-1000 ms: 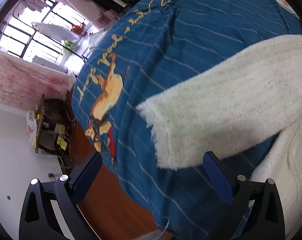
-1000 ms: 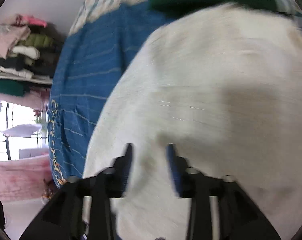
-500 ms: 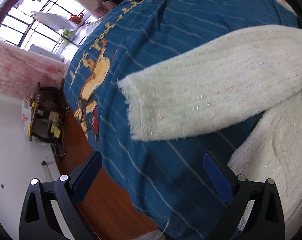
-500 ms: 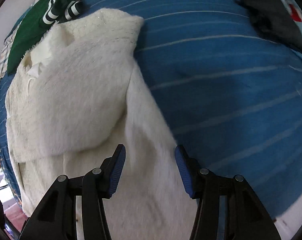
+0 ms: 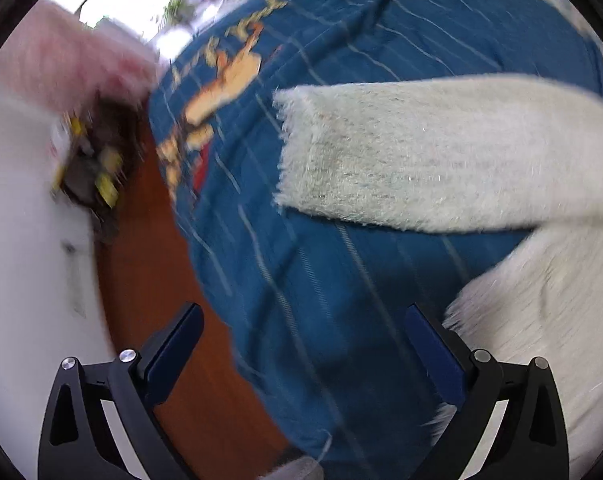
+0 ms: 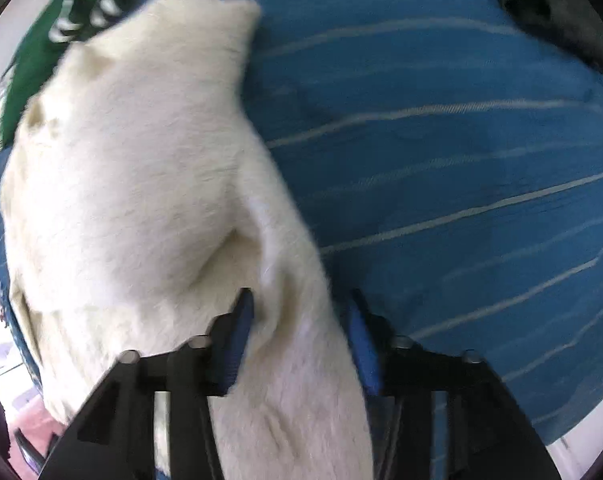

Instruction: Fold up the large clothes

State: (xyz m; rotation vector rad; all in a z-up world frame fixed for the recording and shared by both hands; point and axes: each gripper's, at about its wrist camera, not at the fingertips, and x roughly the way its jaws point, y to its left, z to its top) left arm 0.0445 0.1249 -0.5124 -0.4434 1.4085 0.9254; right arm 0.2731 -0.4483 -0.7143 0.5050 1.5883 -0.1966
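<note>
Two grippers hang over our blue striped bedspread, both pointing down at it.

On the left side, our left gripper stands wide open with nothing between its fingers. Only blue bedspread lies under it, close to the bed's edge and the brown floor. The fluffy white sweater's sleeve lies ahead of this gripper. The sleeve's long way runs across the view, with its cuff end pointing left. The sweater's body sits just beside the gripper's right finger.

On the right side, our right gripper is about half open, and the sweater's long edge runs between its fingers. We cannot tell if the pads press on it. We think this hand is nearer to a grab.

Yellow writing runs along the bedspread, but it is too blurred to read. A green garment lies past the sweater.
</note>
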